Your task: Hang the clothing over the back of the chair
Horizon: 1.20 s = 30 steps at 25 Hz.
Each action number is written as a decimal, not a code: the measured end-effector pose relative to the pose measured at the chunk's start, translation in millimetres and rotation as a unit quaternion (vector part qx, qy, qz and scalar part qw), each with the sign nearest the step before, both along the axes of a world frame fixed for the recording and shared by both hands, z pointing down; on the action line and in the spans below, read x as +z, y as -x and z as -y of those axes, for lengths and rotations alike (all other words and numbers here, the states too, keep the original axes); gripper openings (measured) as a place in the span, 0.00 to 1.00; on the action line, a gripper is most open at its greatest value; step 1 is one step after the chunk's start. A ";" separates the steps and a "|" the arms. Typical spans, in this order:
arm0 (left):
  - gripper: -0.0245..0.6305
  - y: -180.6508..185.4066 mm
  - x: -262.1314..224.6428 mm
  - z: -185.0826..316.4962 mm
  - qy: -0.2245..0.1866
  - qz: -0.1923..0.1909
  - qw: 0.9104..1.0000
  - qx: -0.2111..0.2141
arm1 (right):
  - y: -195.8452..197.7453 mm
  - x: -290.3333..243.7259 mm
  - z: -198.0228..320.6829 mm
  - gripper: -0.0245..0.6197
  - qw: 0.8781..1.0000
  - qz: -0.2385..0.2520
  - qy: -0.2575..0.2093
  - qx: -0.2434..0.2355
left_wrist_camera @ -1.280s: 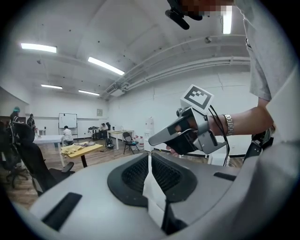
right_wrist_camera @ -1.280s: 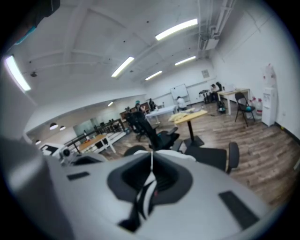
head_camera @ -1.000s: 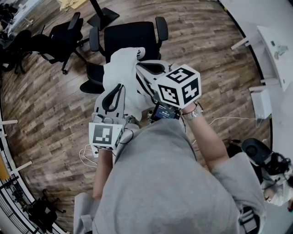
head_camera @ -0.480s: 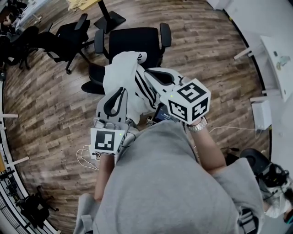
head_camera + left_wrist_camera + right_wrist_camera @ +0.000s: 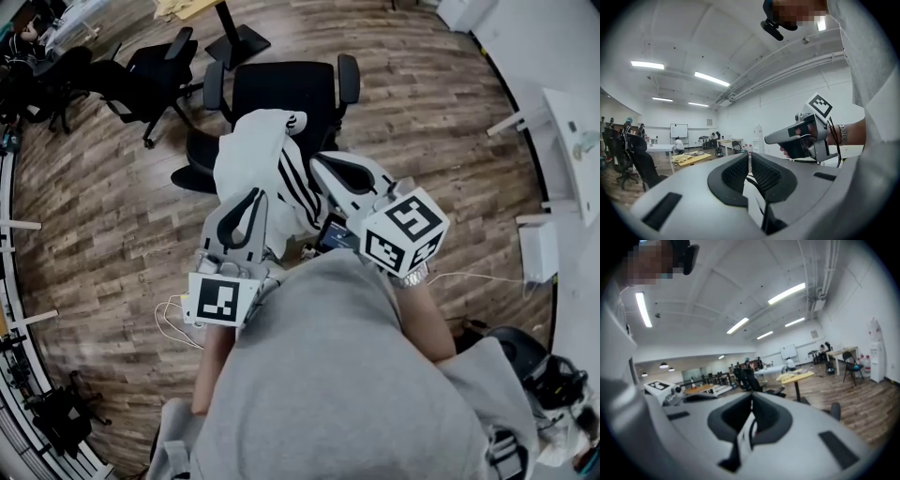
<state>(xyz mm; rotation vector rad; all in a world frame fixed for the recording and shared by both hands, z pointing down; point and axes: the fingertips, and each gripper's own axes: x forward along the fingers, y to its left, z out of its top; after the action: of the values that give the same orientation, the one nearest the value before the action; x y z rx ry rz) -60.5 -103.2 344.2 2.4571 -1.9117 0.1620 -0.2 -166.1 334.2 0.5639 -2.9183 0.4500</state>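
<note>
The left gripper (image 5: 249, 193) and right gripper (image 5: 321, 161) have risen, each clamped shut on a fold of the white, black-striped fabric garment (image 5: 251, 150). It hangs ahead of the jaws, nearer the black swivel office chair (image 5: 281, 86). Draping likely comes next.

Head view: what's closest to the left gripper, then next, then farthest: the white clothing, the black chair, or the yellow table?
1. white clothing, clamped in the left gripper itself.
2. black chair, straight ahead, just beyond the clothing.
3. yellow table, at the top edge, behind the chair.
</note>
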 end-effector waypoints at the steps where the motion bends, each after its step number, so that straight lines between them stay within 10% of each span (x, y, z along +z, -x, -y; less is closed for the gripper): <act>1: 0.12 -1.4 0.0 -0.9 0.000 0.002 1.000 0.001 | -2.9 -1.1 -0.2 0.09 1.000 0.004 -0.004 -0.001; 14: 0.12 -7.5 -4.2 -8.9 -0.015 0.009 1.000 -0.008 | -24.3 -20.9 -20.7 0.09 0.994 0.094 -0.046 -0.018; 30: 0.12 -6.9 1.1 -24.4 -0.015 0.009 0.999 -0.035 | -23.5 -5.8 -29.0 0.09 0.995 0.071 -0.073 -0.019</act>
<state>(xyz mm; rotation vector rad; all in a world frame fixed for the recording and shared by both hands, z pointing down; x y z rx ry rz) -53.6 -78.8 345.3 2.4117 -2.0174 0.1566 23.3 -137.1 328.4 0.5145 -3.1109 0.2847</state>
